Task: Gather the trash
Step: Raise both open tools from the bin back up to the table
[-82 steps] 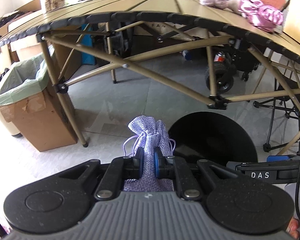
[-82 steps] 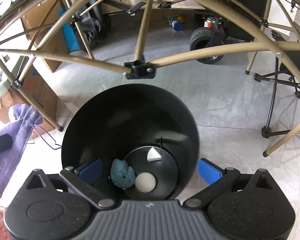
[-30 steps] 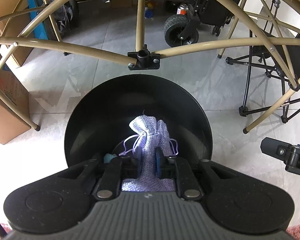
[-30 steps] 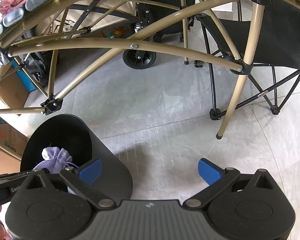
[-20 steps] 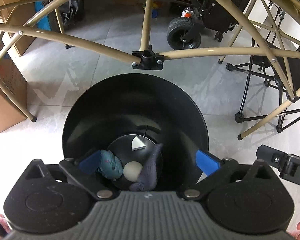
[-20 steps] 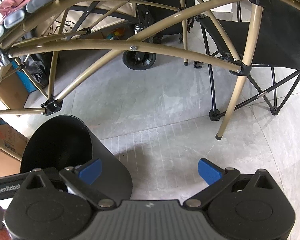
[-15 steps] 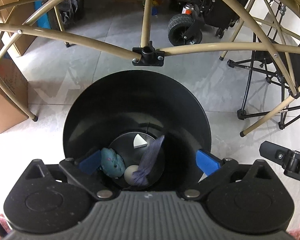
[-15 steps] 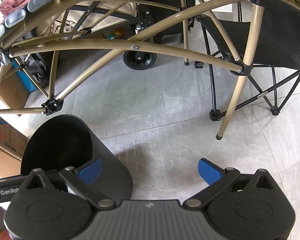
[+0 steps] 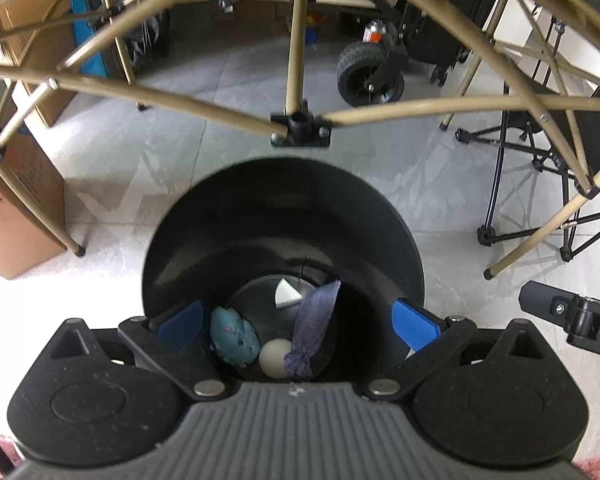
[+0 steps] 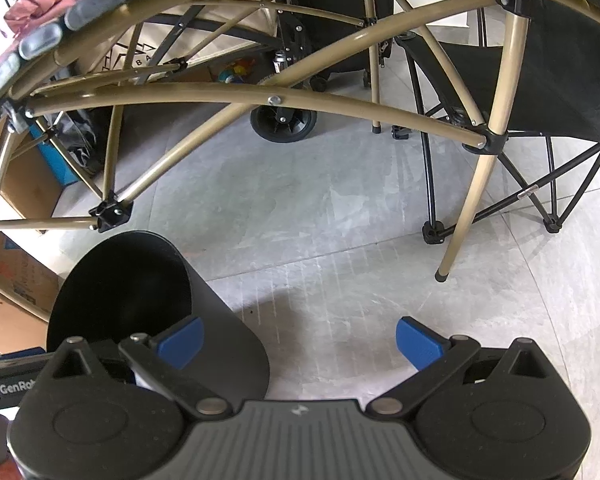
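A black round trash bin [image 9: 204,240] stands on the floor under the folding table. My left gripper [image 9: 296,322] hangs open just above its mouth, nothing between the blue pads. At the bin's bottom lie the purple knit pouch [image 9: 314,322], a teal crumpled item [image 9: 234,338], a white ball [image 9: 274,358] and a white scrap [image 9: 286,292]. In the right wrist view the same bin [image 10: 228,344] sits at the lower left. My right gripper [image 10: 298,340] is open over bare floor to the bin's right.
Tan table legs and a black joint bracket [image 9: 300,130] cross just beyond the bin. A cardboard box [image 9: 12,216] stands at left. A black folding chair [image 10: 548,80] and a cart wheel [image 10: 284,122] stand further back. Grey tile floor [image 10: 340,208] lies to the right.
My left gripper opened and let go of the purple pouch, which dropped to the bin's bottom. The right gripper kept still.
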`<state>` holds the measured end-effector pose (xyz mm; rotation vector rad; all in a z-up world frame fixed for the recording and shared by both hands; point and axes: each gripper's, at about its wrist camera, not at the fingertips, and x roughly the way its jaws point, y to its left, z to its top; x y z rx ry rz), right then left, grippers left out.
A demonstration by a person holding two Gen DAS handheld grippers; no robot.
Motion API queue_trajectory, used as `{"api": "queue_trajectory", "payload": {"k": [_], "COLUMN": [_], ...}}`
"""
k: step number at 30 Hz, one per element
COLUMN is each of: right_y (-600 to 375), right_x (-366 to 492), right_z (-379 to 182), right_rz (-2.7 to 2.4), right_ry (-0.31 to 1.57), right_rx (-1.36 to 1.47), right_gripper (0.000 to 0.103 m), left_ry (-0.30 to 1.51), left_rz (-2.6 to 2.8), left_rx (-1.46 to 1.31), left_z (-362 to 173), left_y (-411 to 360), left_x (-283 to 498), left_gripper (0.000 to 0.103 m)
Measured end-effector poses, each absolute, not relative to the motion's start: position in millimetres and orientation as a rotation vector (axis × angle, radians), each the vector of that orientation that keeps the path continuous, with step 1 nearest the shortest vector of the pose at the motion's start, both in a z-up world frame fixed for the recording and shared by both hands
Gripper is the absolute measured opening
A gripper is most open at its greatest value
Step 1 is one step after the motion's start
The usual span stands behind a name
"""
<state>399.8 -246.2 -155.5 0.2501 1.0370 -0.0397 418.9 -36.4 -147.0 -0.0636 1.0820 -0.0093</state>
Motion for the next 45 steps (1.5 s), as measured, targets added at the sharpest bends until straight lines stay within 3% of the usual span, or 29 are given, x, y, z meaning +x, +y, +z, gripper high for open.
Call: {"api": "queue_trajectory", "payload": {"k": [12,24,33,45], "right_y": [-242.7,-231.9,-225.4,-194.9], "right_x": [391.6,370.2,369.0,413.2], "right_z": [-131.7,-67.2,-17.3,6.1], "right_rz": [-0.014,0.053,0.068,0.109], "right_ry": [0.969,0.775,0.571,0.465], "right_rx": [0.246,0.237,0.248,0.258], "right_gripper": [0.103,0.103,0.103,0.103], "left_ry": [0.788,0.538,0.435,0.383], "left_rz": [-0.021,0.017,0.047,0.119], "left_rx": [-0.012,-0.031,-0.09,-0.139], "left_z": [-94.8,-33.2,1.1,20.4], "left_y": [-34.5,-20.6,-1.0,28.3], "left_x": [387.3,364.3,373.0,401.7], "left_gripper": [0.103,0.103,0.103,0.103]}}
